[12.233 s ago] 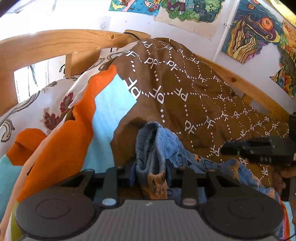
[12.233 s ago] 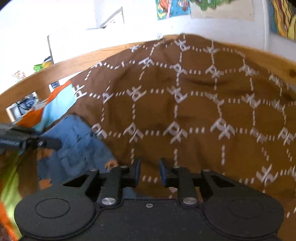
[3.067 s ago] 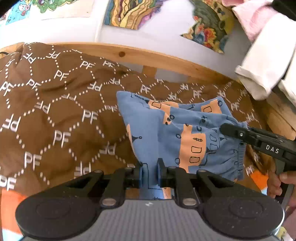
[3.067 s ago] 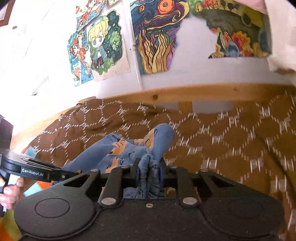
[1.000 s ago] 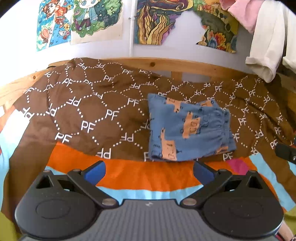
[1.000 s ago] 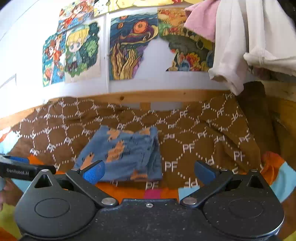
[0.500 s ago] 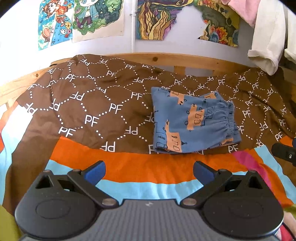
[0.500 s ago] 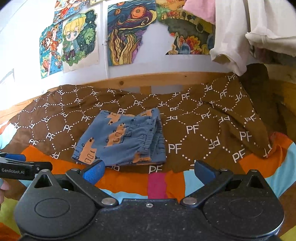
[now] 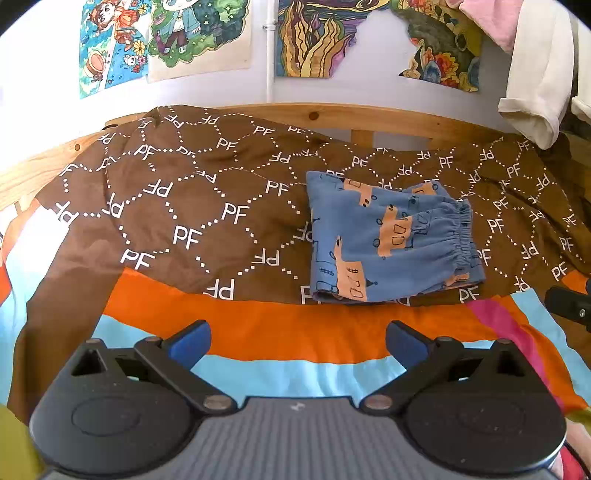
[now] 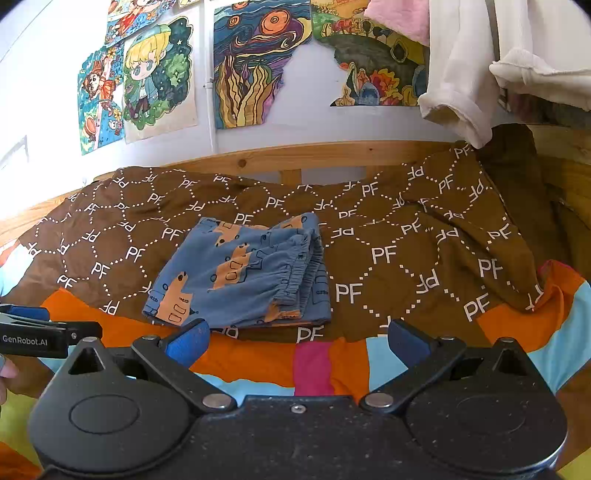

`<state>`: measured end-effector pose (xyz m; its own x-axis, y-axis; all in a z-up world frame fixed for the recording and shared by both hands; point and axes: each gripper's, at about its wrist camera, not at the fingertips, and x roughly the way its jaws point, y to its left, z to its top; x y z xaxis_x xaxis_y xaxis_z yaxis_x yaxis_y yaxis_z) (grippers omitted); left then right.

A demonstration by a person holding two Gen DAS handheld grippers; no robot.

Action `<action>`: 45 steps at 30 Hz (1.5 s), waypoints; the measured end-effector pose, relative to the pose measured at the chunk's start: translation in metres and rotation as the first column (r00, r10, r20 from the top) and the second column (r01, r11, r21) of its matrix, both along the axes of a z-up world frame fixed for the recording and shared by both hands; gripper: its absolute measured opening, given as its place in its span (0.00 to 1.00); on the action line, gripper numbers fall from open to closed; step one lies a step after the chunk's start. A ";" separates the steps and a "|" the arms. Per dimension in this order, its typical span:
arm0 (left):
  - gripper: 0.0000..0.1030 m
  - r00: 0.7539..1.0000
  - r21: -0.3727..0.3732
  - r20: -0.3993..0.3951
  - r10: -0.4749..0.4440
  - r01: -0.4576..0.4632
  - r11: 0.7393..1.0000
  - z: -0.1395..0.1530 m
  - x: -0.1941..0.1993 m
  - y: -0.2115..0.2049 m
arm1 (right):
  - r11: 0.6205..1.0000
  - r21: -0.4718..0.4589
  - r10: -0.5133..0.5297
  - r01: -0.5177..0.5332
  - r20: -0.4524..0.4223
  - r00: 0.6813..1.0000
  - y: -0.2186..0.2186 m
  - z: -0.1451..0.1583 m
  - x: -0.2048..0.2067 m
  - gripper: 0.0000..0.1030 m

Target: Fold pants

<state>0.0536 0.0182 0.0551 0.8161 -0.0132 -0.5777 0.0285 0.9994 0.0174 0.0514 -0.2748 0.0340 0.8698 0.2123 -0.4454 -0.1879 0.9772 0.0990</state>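
A brown blanket [image 9: 207, 206] printed with white "PF" letters and dotted hexagons covers the far part of the bed, draped up against a wooden bed rail [image 9: 369, 118]. Nearer lies a striped sheet [image 9: 295, 332] — orange, light blue and a pink patch. On the pale wall hang colourful drawings [image 10: 147, 74] — cartoon figures and swirling seaweed shapes. A white garment [image 10: 461, 74] and a pink cloth [image 10: 399, 18] hang at the upper right.

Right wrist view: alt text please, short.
Folded blue pants lie on a brown patterned blanket, untouched. The open right gripper sits in front of them, the left gripper at the left edge; drawings cover the wall.
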 end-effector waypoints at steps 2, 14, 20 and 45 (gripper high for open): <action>1.00 1.000 -0.001 -0.001 0.000 0.000 1.000 0.000 0.000 0.000 | 1.000 -0.001 -0.001 0.001 -0.001 1.000 0.000 0.000 0.000 0.99; 1.00 1.000 0.007 -0.010 0.012 -0.012 1.000 0.000 -0.001 0.000 | 1.000 -0.003 0.001 -0.001 -0.004 1.000 0.001 -0.001 0.000 0.99; 1.00 1.000 0.018 -0.028 -0.007 0.008 1.000 -0.001 -0.002 -0.003 | 1.000 -0.004 0.004 -0.004 -0.007 1.000 0.001 -0.002 0.001 0.99; 1.00 0.999 0.012 -0.033 -0.023 0.024 1.000 -0.002 -0.002 -0.003 | 1.000 -0.007 0.010 -0.010 -0.012 1.000 0.003 -0.003 0.000 0.99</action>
